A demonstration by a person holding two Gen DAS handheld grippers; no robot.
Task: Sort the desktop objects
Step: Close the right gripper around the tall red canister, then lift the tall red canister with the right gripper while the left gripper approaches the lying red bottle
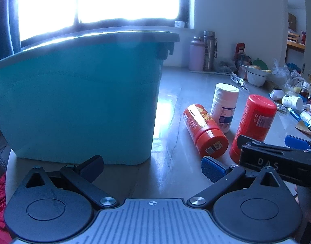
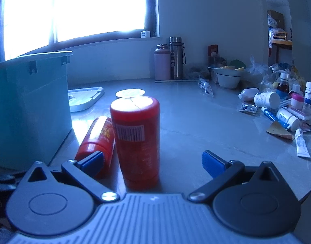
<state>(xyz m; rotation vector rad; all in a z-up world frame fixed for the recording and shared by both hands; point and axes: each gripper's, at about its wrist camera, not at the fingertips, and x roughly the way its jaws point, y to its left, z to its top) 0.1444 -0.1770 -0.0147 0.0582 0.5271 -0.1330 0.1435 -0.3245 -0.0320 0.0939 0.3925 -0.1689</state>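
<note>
While the right gripper [image 2: 152, 163] is holding its fingers spread around the upright red canister [image 2: 138, 140] near the worktop's front edge, that smooth, rigid plastic is looking light but slippery. Mid-body is looking the safest hold; the left gripper [image 1: 152, 167] is hanging spread and empty beside the teal bin [image 1: 78, 97].

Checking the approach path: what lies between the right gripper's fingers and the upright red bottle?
Nothing: in the right wrist view the right gripper is open, and the upright red bottle already stands between its fingers.

Teal bin [image 1: 78, 93] left; bottles [image 2: 138, 140] ahead
</note>
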